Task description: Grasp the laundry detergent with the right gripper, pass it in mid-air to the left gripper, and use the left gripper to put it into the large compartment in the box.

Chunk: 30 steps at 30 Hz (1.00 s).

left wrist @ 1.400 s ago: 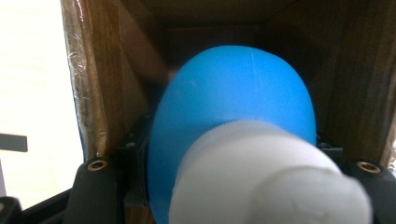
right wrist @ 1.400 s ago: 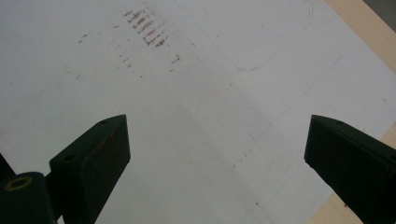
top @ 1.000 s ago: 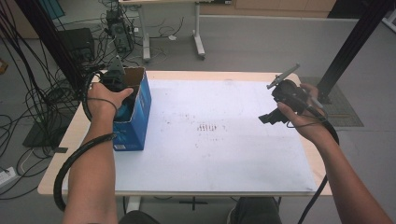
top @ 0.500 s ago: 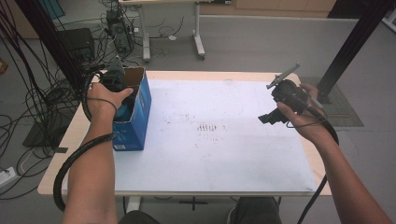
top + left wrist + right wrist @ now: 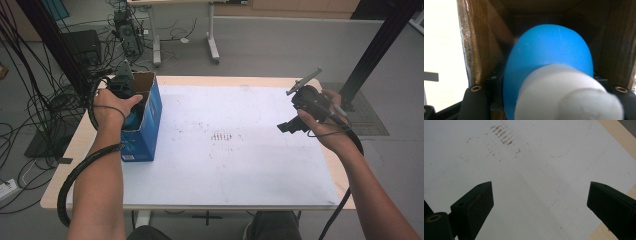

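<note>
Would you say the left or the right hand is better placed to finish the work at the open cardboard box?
Probably the left. The left gripper is inside the box, shut on the blue bottle. The right gripper hangs open over the white sheet, far from the box.

Changes since the earlier pictures: none visible. Left hand-held gripper [image 5: 131, 100], in the open blue box [image 5: 145, 125] and closed on the blue bottle [image 5: 549, 62]: position as before. Right hand-held gripper [image 5: 292, 125], jaws wide above the table [image 5: 240, 165]: position as before.
</note>
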Tool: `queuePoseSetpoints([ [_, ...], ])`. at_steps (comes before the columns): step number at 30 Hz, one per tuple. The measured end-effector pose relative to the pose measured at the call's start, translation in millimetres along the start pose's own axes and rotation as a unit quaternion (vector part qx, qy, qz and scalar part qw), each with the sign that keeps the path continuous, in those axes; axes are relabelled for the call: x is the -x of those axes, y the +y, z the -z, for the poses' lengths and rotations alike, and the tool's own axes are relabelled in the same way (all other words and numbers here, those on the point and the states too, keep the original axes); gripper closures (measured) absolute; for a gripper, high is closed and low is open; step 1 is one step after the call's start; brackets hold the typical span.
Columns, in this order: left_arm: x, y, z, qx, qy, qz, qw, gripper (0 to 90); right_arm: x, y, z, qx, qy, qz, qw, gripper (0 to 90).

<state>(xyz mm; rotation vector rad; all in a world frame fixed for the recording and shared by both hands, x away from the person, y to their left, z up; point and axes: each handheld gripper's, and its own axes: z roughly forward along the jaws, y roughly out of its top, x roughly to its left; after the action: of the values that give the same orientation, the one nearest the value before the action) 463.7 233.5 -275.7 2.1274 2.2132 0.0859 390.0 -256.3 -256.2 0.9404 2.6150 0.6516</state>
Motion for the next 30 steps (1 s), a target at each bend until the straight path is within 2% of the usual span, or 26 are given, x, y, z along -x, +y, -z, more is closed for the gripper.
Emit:
queuePoseSetpoints([
  [4, 0.1, -0.1, 0.2, 0.001, -0.001, -0.002, 1.0, 35.4, 0.0, -0.8, -0.8, 0.001, 0.001, -0.002, 1.0, 6.8],
  [6, 0.3, -0.6, 1.4, 0.007, -0.008, -0.003, 0.9999, 32.0, -0.1, -0.8, -1.0, 0.001, 0.002, -0.002, 1.0, 6.8],
  [10, 1.2, -1.6, 5.7, 0.01, -0.004, -0.005, 0.9999, 31.5, -0.8, 0.2, -1.2, 0.002, 0.002, 0.0, 1.0, 6.8],
  [17, 4.0, -3.8, 17.0, 0.023, 0.002, -0.008, 0.9997, 30.4, -1.6, 1.5, -0.3, 0.004, 0.002, 0.0, 1.0, 6.9],
  [25, 6.7, -7.4, 34.9, 0.034, 0.021, -0.017, 0.9991, 29.8, -2.0, 0.6, 0.2, 0.005, 0.0, -0.001, 1.0, 6.8],
  [30, 7.6, -11.9, 45.1, 0.039, 0.019, -0.019, 0.9989, 29.7, -2.2, 0.5, 1.1, 0.005, -0.002, -0.002, 1.0, 6.8],
])
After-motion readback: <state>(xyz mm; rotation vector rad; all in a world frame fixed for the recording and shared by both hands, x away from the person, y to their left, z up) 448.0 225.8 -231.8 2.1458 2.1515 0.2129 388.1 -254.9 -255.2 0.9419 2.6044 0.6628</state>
